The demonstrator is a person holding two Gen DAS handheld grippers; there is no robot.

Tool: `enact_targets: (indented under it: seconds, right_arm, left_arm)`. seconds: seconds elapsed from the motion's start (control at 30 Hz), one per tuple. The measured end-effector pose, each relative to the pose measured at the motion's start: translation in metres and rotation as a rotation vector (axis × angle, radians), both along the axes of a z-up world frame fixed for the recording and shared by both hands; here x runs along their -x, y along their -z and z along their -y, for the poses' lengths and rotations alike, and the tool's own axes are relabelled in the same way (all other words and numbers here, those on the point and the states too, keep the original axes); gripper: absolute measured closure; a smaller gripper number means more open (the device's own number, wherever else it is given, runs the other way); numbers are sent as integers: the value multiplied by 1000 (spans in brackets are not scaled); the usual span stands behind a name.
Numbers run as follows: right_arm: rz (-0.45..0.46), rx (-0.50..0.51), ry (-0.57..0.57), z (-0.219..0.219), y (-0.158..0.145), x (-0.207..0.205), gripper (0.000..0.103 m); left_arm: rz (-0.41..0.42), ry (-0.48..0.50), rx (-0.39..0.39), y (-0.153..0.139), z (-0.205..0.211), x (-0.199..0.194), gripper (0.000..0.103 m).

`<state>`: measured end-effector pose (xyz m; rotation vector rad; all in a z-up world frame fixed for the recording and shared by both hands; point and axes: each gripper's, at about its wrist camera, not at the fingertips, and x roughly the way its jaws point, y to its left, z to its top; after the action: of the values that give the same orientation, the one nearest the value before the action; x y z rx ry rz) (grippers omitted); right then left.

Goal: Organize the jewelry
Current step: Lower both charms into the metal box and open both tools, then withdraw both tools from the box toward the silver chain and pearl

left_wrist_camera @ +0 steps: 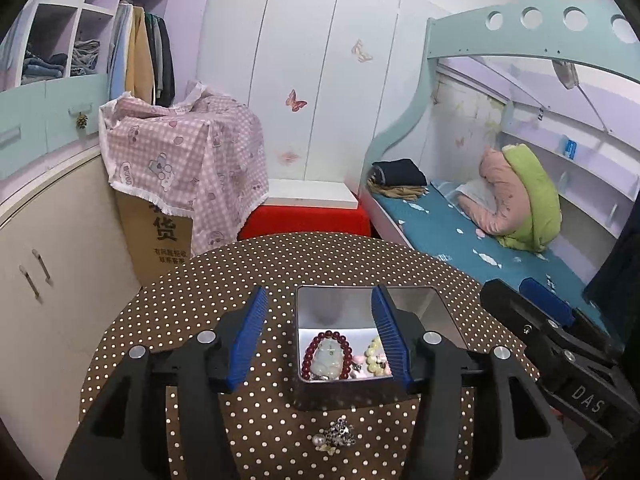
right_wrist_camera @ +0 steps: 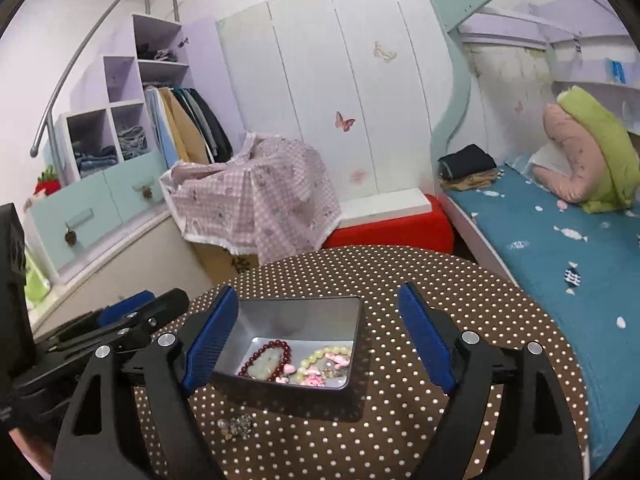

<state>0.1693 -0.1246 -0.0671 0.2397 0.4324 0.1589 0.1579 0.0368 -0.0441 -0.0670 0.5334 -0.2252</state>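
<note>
Brooch (left_wrist_camera: 337,433) lay loose on the bench (left_wrist_camera: 224,280), just short of the tin (left_wrist_camera: 316,396), low between the left gripper (left_wrist_camera: 318,338) fingers; both pairs stood apart, empty. Left was nearer. From the right gripper (right_wrist_camera: 318,338) view it sat off to the left; axis unclear.

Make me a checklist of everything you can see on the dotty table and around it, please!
Surface: round table with a brown polka-dot cover.
Job's things: open metal tin holding a red bead bracelet, jade pendant, yellow bead bracelet and pink charms; sparkly brooch lies on the table outside the tin.
Clutter: nothing seen.
Grippers: left gripper open, empty; right gripper open, empty.
Cables: nothing seen.
Surroundings: bed, wardrobe, cloth-covered box.
</note>
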Motion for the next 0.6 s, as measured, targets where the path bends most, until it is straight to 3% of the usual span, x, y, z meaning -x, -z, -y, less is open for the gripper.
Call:
enact_targets:
  seconds: [0.6]
  right_arm:
    - [-64,26,-45,-22,-4,28,21]
  left_arm:
    - [-63,-64,-48,11,-34,20,51]
